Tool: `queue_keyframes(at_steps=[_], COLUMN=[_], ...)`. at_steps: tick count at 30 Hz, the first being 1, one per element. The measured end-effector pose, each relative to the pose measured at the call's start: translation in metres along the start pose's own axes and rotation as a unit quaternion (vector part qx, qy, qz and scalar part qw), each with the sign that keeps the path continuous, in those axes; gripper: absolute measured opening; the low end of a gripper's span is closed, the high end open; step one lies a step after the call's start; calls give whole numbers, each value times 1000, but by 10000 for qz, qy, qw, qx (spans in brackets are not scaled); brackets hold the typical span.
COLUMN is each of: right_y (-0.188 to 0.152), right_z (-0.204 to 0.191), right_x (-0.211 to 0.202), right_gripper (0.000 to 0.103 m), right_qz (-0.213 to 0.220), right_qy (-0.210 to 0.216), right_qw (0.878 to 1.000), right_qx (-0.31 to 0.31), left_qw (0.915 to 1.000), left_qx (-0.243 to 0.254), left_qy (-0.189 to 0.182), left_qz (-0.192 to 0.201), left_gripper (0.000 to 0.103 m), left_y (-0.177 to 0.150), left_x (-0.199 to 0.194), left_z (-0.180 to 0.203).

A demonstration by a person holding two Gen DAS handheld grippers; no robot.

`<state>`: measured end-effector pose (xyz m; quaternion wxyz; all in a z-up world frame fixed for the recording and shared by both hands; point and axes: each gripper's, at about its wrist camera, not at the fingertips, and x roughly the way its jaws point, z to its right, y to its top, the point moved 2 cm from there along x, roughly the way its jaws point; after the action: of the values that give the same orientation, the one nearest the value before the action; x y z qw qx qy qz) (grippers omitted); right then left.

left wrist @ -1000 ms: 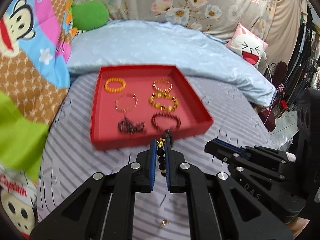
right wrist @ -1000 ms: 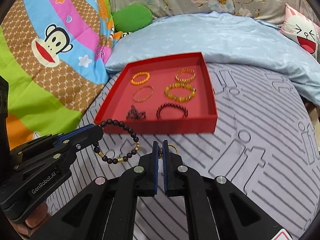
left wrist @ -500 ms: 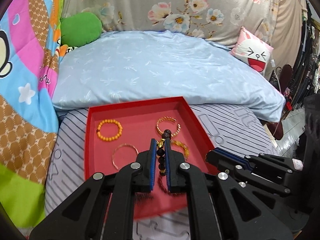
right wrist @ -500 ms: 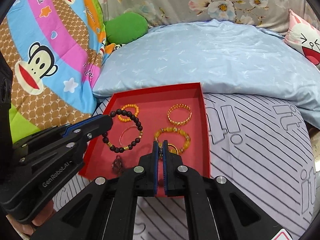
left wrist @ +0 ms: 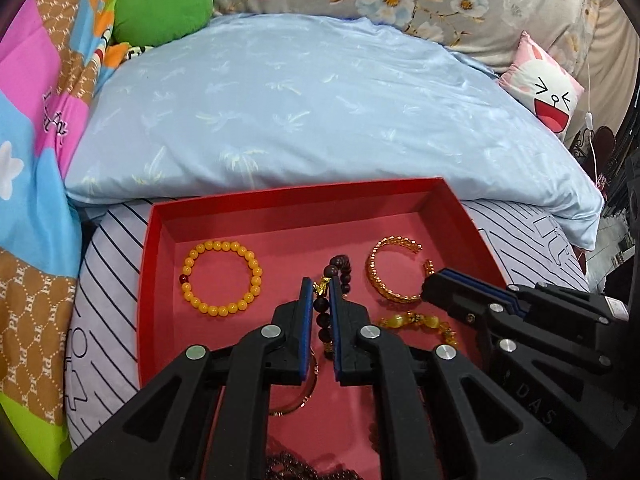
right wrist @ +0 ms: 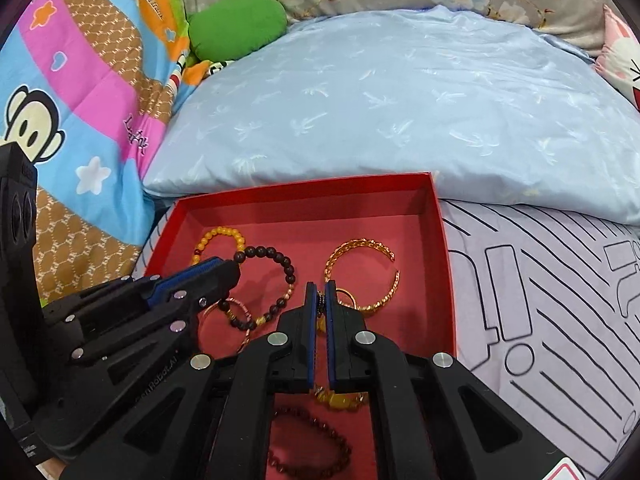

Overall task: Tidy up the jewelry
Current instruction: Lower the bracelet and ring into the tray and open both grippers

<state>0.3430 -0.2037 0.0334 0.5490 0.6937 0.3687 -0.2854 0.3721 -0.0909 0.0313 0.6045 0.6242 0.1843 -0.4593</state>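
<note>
A red tray (left wrist: 147,280) (right wrist: 448,280) lies on the striped sheet. My left gripper (left wrist: 322,292) (right wrist: 230,272) hangs over the tray's middle, shut on a dark bead bracelet (left wrist: 340,265) (right wrist: 280,258) with a gold charm, which dangles as a loop. My right gripper (right wrist: 319,294) (left wrist: 430,286) is just to its right, shut on a small gold ring (right wrist: 347,297). In the tray lie an orange bead bracelet (left wrist: 222,276) (right wrist: 218,238), a gold cuff (left wrist: 384,276) (right wrist: 364,276), an amber bracelet (left wrist: 420,322), a thin bangle (right wrist: 224,324) and a dark red bracelet (right wrist: 312,440).
A light blue pillow (left wrist: 320,100) presses against the tray's far wall. A cartoon-print blanket (left wrist: 36,160) rises on the left, with a green plush (left wrist: 160,8) behind it. A pink-and-white cushion (left wrist: 548,88) sits far right. Striped sheet (right wrist: 540,300) spreads right of the tray.
Both grippers moved forward from above the striped sheet to over the tray and sank a little. Each has kept its piece, and the tray now fills the lower views.
</note>
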Motion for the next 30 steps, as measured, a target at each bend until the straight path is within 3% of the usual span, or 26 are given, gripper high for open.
queue_keyframes(at_steps=[4,8,19,30], right_y=[3,1,-14,-48], right_z=[2,1,-19,-51], right_x=[9,11,8,13], right_gripper=[4,4,4,5], right_qz=[-69,-93,-205,-491], right_qy=[-4,1,193,315], right_qw=[10000,10000,9995,9970], right_qx=[33,-7,-167,-515], left_qw=[9998,9993,9953,9936], left_qx=[-146,-254,-395,-609], left_qy=[33,265,865,933], left_qz=[-124,-13,182,158], left_gripper=[11,35,36,37], left_y=[2,3,-2,-29], left_x=[8,5,-16,-37], left_z=[-8,-12,-24,-39])
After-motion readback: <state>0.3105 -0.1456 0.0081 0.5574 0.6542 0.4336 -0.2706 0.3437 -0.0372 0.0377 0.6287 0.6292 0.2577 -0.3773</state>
